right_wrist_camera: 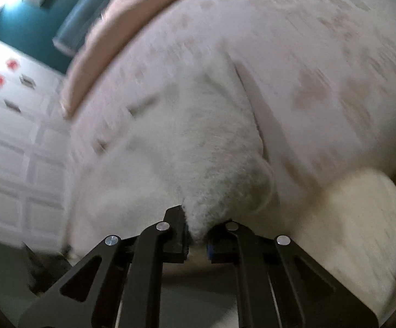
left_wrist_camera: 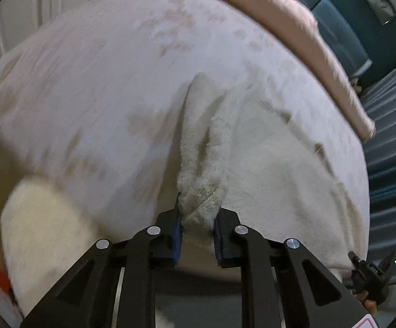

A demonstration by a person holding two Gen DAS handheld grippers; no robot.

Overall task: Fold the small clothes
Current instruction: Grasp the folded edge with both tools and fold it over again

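A cream fleecy garment [left_wrist_camera: 266,158] lies on the bed, bunched into folds toward my left gripper [left_wrist_camera: 198,221], which is shut on a gathered edge of it. In the right wrist view the same fleecy garment [right_wrist_camera: 198,150] spreads up from my right gripper [right_wrist_camera: 198,235], which is shut on another edge of it. The right gripper also shows small in the left wrist view [left_wrist_camera: 370,270] at the lower right, holding the garment's far corner. Both views are motion-blurred.
The bed has a white cover with faint pink hearts [left_wrist_camera: 102,82] and a pink blanket [left_wrist_camera: 307,35] along one edge. A cream pillow-like shape [right_wrist_camera: 361,218] lies near the bed's edge. A white dresser [right_wrist_camera: 15,136] and a teal wall [right_wrist_camera: 28,22] stand beyond.
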